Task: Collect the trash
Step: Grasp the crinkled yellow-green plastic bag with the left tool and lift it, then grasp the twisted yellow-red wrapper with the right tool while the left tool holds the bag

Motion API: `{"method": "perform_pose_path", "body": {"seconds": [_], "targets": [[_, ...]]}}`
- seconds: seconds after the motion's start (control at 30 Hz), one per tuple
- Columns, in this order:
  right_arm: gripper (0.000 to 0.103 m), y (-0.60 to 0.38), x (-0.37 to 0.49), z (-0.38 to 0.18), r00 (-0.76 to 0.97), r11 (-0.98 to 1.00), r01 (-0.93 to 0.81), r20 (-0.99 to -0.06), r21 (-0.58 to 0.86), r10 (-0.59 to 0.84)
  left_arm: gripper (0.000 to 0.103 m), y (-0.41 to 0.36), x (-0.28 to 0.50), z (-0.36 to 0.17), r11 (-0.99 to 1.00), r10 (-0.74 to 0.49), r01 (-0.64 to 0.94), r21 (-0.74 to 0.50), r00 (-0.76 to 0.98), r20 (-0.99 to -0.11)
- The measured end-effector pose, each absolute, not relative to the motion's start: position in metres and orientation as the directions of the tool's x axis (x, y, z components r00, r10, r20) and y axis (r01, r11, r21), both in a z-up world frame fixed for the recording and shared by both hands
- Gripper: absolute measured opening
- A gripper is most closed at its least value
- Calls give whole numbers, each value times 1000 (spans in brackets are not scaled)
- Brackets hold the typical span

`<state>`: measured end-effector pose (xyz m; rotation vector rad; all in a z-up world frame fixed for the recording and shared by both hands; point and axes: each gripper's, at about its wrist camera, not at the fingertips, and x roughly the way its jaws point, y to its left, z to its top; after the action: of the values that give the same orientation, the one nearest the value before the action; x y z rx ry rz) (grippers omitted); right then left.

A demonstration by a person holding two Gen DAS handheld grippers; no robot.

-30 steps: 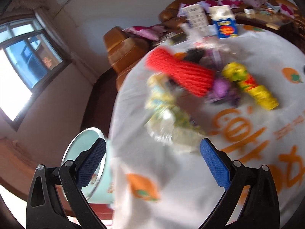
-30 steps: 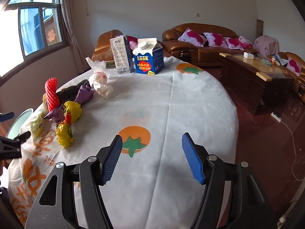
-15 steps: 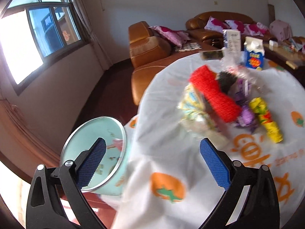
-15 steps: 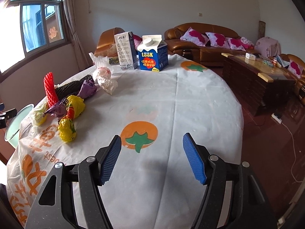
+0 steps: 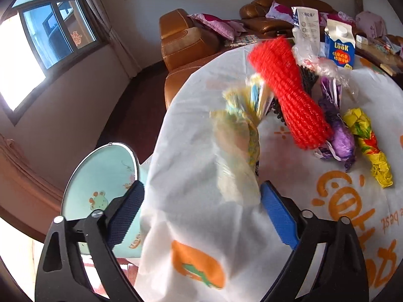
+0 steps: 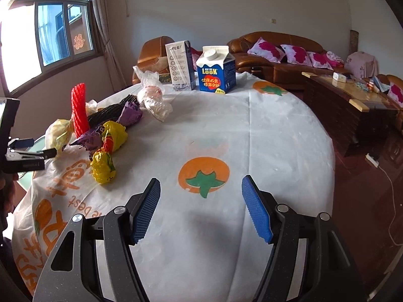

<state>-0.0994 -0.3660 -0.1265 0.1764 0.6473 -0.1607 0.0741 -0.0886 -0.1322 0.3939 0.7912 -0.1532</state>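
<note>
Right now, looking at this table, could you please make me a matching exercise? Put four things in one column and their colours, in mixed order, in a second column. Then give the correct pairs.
Things:
1. foam net sleeve
2. milk carton with the round cap
3. bin beside the table
4. crumpled wrapper nearest the right gripper

Colours:
A. yellow
B. pale green
C. red
D. blue and white

Right pairs: 1-C, 2-D, 3-B, 4-A
</note>
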Motion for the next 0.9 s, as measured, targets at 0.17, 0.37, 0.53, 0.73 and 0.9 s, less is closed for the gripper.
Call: {"method": "perform_pose_path", "body": {"seconds": [0.17,0.37,0.53,0.73,0.9], "targets": [[67,-355,-95,-130,776,978,185,-625,93,-88,73,-80,81,-126,917,-45,314,245,693,-719],[67,-350,-95,-129,776,981,174,-626,88,-82,25,-77,91,-134,912,-108,368,182,643,-758],[67,-343,-90,-125,779,983,156,-624,97,-62,18,-64,81,-112,907,-92,345,243,723,-685],[67,-329,-83,-122,780,988,125,-624,95,-38,18,-42,83,-84,916,-51,283,284,785,-617],[67,-319,-72,-115,784,989,103,-621,107,-15,18,-17,83,-77,924,-28,252,286,793,-608]]}}
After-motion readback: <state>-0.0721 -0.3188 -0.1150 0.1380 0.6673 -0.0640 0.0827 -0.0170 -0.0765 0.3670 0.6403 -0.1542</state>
